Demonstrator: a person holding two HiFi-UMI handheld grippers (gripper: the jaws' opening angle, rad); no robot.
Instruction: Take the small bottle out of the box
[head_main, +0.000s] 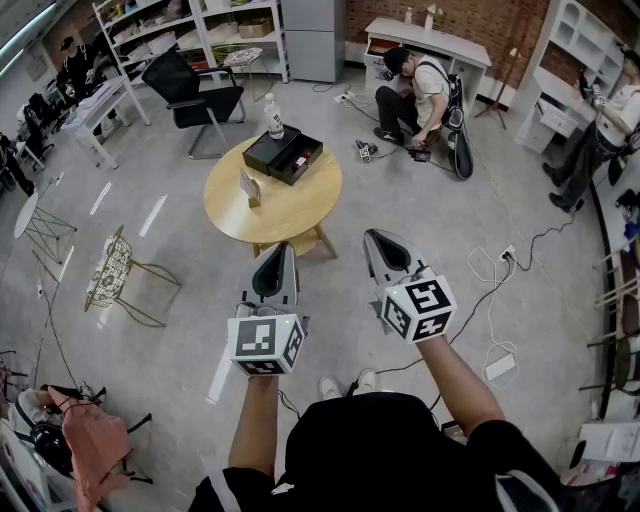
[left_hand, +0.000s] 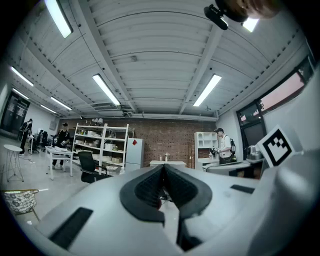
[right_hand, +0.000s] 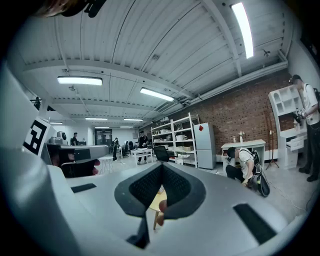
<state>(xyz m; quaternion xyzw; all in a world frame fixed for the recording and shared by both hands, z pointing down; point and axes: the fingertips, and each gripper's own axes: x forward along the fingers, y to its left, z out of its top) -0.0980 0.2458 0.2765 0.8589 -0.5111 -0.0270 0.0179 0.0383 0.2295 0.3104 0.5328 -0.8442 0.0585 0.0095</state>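
Box (head_main: 283, 155) open on table (head_main: 300, 215) ahead of left gripper (head_main: 282, 252) and right gripper (head_main: 380, 240), both shut, empty; water bottle (head_main: 272, 115) beyond it.

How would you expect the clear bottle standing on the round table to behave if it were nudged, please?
The clear bottle is tall and narrow, so it would probably tip rather than slide. It stands by the round table's far rim, so it might fall off.

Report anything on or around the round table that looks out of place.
Nothing looks spilled or broken. The black box lies open at the far edge of the round table, a clear bottle upright by it. Only loose cables trailing across the floor to the right look untidy.
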